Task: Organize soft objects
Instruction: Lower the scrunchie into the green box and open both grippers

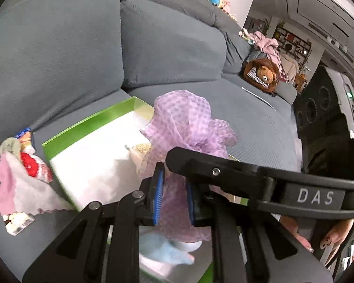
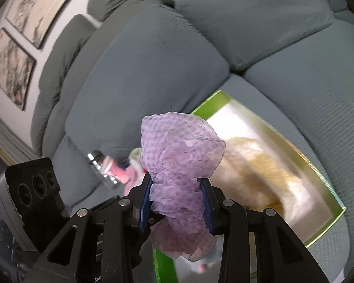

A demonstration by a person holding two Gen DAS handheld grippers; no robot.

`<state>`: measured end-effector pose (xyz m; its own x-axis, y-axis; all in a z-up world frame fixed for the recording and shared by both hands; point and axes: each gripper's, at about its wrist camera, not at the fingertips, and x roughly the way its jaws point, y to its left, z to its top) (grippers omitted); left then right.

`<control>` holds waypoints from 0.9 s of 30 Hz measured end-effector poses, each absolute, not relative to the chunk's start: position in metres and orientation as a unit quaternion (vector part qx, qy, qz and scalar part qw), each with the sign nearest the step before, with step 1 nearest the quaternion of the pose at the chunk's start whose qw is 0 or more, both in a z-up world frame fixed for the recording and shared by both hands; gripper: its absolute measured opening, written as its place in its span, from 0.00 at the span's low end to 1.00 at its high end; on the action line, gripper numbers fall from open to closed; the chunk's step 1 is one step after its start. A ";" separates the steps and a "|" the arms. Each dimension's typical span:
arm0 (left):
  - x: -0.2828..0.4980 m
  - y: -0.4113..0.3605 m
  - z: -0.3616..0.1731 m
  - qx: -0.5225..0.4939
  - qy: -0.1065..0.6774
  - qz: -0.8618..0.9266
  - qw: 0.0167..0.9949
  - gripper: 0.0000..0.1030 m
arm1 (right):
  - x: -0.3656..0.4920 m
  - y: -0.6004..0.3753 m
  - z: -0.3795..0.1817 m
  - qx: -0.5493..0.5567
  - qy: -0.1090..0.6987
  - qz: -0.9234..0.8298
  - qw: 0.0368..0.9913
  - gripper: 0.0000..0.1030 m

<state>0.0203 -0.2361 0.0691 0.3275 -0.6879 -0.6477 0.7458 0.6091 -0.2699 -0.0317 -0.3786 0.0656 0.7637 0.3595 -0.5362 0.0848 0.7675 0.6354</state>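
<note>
A sheer purple checked cloth (image 1: 184,122) is bunched up and held by both grippers above a green-rimmed box (image 1: 87,122) with a white inside, which lies on the grey sofa seat. My left gripper (image 1: 174,181) is shut on the cloth's lower part, its blue pads pressing the fabric. The right tool's black frame (image 1: 247,176) crosses just to its right. In the right wrist view my right gripper (image 2: 175,188) is shut on the same purple cloth (image 2: 179,146), over the box (image 2: 205,103). A cream plush item (image 2: 254,165) and a light blue soft item (image 1: 162,250) lie in the box.
A heap of pink, white and red small cloths (image 1: 23,172) lies left of the box. Farther right on the sofa (image 1: 167,47) sit a brown teddy bear (image 1: 264,75) and a pink garment (image 1: 266,44). A shiny metal and pink object (image 2: 106,167) rests on the seat.
</note>
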 end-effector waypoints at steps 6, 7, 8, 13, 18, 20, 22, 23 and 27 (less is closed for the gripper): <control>0.031 -0.253 0.058 0.085 0.404 -0.422 0.807 0.17 | -0.025 -0.394 0.049 0.348 0.355 0.058 0.866 0.38; 0.032 -0.255 0.056 0.089 0.406 -0.421 0.806 0.17 | -0.025 -0.397 0.046 0.351 0.357 0.056 0.864 0.38; 0.034 -0.257 0.055 0.091 0.409 -0.417 0.807 0.17 | -0.025 -0.399 0.045 0.353 0.358 0.051 0.863 0.38; 0.041 -0.267 0.046 0.094 0.424 -0.415 0.799 0.18 | -0.023 -0.409 0.038 0.356 0.369 0.023 0.858 0.38; 0.046 -0.271 0.041 0.100 0.427 -0.403 0.803 0.20 | -0.020 -0.409 0.031 0.336 0.394 -0.012 0.855 0.38; 0.047 -0.269 0.042 0.097 0.426 -0.403 0.804 0.20 | -0.020 -0.411 0.031 0.338 0.396 -0.010 0.854 0.38; 0.048 -0.267 0.042 0.092 0.426 -0.403 0.804 0.20 | -0.020 -0.411 0.032 0.332 0.396 -0.011 0.856 0.38; 0.049 -0.265 0.043 0.089 0.426 -0.404 0.804 0.21 | -0.020 -0.411 0.033 0.329 0.394 -0.011 0.858 0.38; 0.050 -0.251 0.049 0.069 0.424 -0.401 0.809 0.22 | -0.026 -0.406 0.042 0.302 0.376 -0.024 0.876 0.61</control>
